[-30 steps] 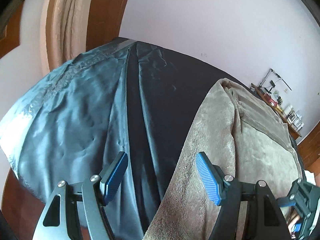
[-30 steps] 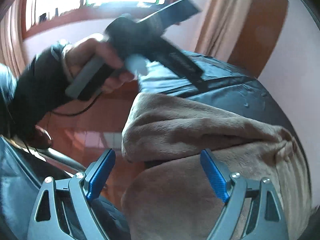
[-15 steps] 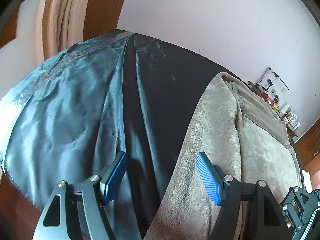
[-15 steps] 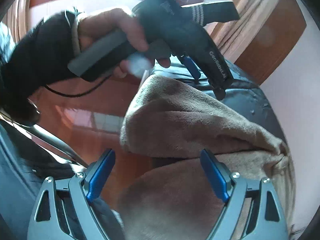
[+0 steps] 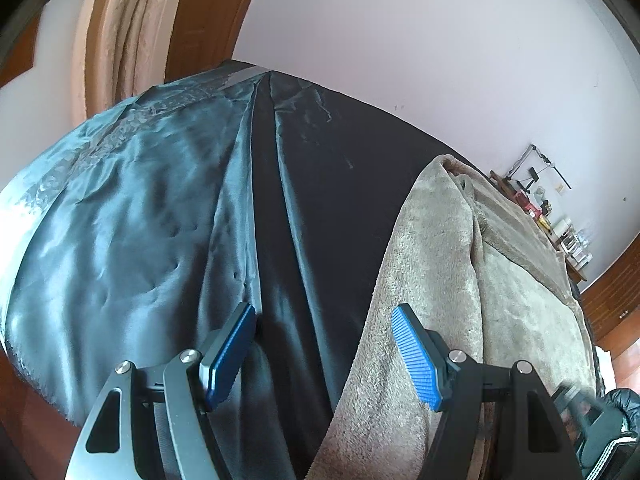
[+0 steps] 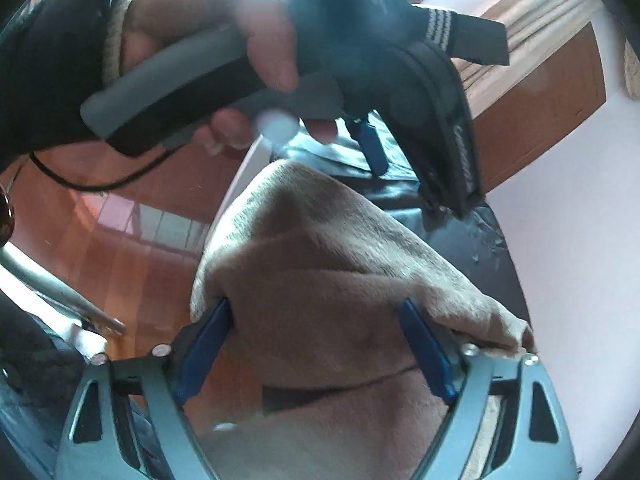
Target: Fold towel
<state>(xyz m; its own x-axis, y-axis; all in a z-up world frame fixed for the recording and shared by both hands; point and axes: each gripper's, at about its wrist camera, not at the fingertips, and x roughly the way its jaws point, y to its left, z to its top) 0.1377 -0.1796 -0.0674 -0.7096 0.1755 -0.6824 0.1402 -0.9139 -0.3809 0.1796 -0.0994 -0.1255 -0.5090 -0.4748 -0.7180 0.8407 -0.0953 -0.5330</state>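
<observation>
Daylight is soft and even in the left wrist view, with a pale sheen on the dark cloth (image 5: 120,216). The right wrist view is blurred; the hand (image 6: 208,40) looks smeared. Fisheye bending darkens both frames' corners.

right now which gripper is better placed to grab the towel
Right: the right gripper has the towel fold between its closing jaws; the left gripper straddles only its edge, mostly over the dark cloth.

This looks like a room in a home, probably a bedroom. A dark satin sheet (image 5: 168,216) covers a broad surface, beige curtains (image 5: 120,32) hang beside wooden trim (image 5: 204,16), and the floor (image 6: 132,240) is polished and reddish. A far shelf (image 5: 560,236) holds small clutter, too tiny to identify.
</observation>
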